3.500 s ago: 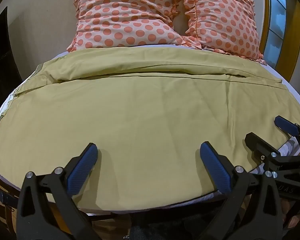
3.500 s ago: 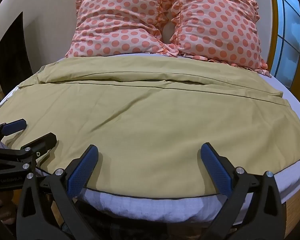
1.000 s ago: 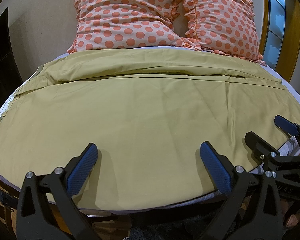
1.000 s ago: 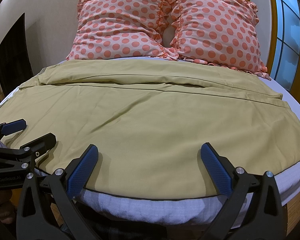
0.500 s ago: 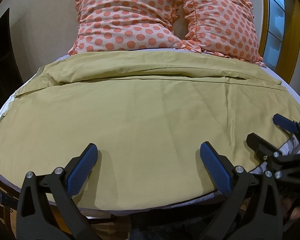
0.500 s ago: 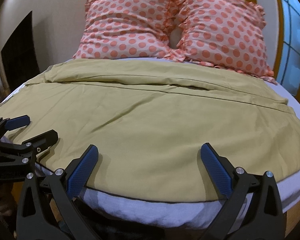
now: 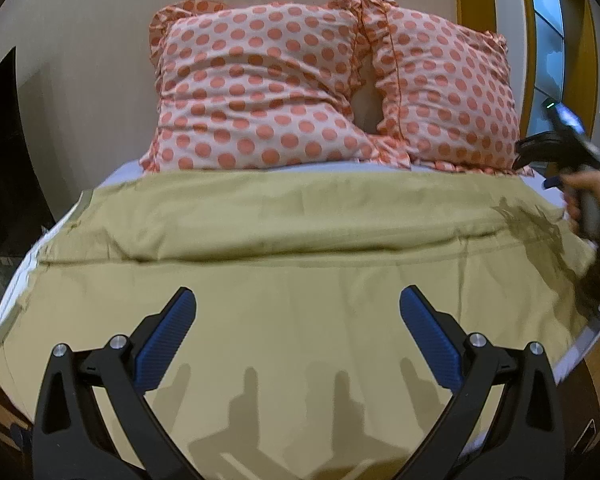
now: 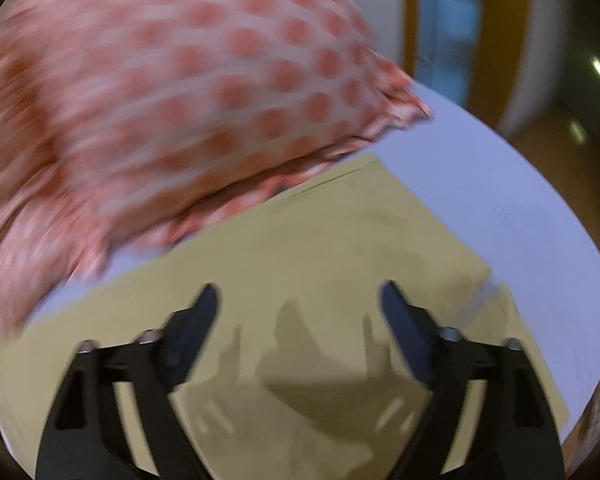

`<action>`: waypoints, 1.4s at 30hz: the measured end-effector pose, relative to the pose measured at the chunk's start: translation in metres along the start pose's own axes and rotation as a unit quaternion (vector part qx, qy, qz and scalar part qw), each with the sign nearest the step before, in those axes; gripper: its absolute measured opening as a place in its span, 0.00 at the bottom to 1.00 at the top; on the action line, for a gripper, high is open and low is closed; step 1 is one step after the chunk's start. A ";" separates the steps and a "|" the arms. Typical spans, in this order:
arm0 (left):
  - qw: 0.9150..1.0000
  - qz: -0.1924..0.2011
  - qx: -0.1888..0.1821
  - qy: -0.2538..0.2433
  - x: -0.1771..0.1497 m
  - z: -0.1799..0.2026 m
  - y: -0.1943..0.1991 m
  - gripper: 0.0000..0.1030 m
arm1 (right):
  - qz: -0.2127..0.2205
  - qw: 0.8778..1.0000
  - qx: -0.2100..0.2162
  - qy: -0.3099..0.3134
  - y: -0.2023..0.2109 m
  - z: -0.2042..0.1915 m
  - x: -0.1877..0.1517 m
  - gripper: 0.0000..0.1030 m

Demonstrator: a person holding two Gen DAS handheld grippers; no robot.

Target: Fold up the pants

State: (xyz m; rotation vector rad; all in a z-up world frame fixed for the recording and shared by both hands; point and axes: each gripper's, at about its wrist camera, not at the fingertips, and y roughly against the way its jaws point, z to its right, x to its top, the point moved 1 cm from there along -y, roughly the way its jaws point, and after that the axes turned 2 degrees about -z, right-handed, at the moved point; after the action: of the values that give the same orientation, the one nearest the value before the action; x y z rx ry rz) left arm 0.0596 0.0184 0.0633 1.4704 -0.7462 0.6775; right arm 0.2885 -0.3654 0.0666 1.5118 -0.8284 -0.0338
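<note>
The olive-yellow pants (image 7: pixel 292 320) lie spread flat across the bed, with a folded ridge along their far side. My left gripper (image 7: pixel 298 332) is open and empty, hovering over the near middle of the pants. My right gripper (image 8: pixel 300 320) is open and empty above the far right corner of the pants (image 8: pixel 340 248), close to the pillows; its view is blurred by motion. The hand holding the right gripper (image 7: pixel 580 192) shows at the right edge of the left wrist view.
Two pink polka-dot pillows (image 7: pixel 260 92) (image 8: pixel 160 92) lean against the wall at the head of the bed. A white sheet (image 8: pixel 500 208) shows past the pants on the right. A window with yellow frame (image 7: pixel 548 40) is on the right.
Both grippers moved forward over the bed. The right gripper swung far forward to the right corner of the pants near the pillows. Both stayed open.
</note>
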 end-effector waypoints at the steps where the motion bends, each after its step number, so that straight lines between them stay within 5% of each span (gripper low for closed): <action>1: 1.000 0.003 0.001 0.000 0.002 0.000 0.000 0.98 | -0.010 1.000 -0.010 -0.019 -0.013 0.001 0.013 0.70; 8: 1.000 0.008 0.005 0.009 0.016 -0.014 -0.019 0.98 | -0.018 0.993 -0.069 -0.097 -0.086 0.002 0.077 0.67; 11: 1.000 0.001 0.010 0.011 0.014 -0.018 -0.026 0.98 | 0.011 0.991 -0.115 -0.066 -0.102 0.002 0.080 0.59; 14: 1.000 -0.003 0.008 0.019 0.012 -0.023 -0.032 0.98 | 0.042 0.995 -0.090 -0.031 -0.102 0.013 0.070 0.47; 16: 1.000 -0.003 0.005 0.026 0.011 -0.026 -0.033 0.98 | 0.057 0.996 -0.063 -0.024 -0.098 0.031 0.061 0.21; 22: 0.998 -0.006 0.002 0.058 0.008 -0.034 -0.029 0.98 | 0.064 0.991 0.070 -0.093 -0.104 0.093 0.057 0.04; 28: 0.995 0.019 -0.005 0.102 0.002 -0.057 -0.001 0.98 | 0.114 0.962 0.212 -0.127 -0.044 0.140 0.031 0.04; 32: 0.992 0.031 -0.001 0.126 0.000 -0.077 0.013 0.98 | 0.128 0.942 0.280 -0.137 0.027 0.179 -0.055 0.04; 35: 0.990 0.038 -0.005 0.139 0.006 -0.092 0.018 0.98 | 0.094 0.944 0.277 -0.154 0.057 0.187 -0.122 0.04; 38: 0.988 0.035 -0.015 0.153 0.015 -0.109 0.014 0.98 | 0.010 0.933 0.300 -0.199 0.028 0.198 -0.147 0.10; 42: 0.983 0.020 -0.041 0.176 0.027 -0.133 0.004 0.98 | -0.012 0.932 0.301 -0.202 0.028 0.194 -0.162 0.36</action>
State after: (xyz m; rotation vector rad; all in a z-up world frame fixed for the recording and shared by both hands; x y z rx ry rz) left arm 0.0766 0.1497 0.0921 1.2198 -0.5224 0.8991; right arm 0.0604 -0.4461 -0.0121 2.1351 -1.2229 -0.1217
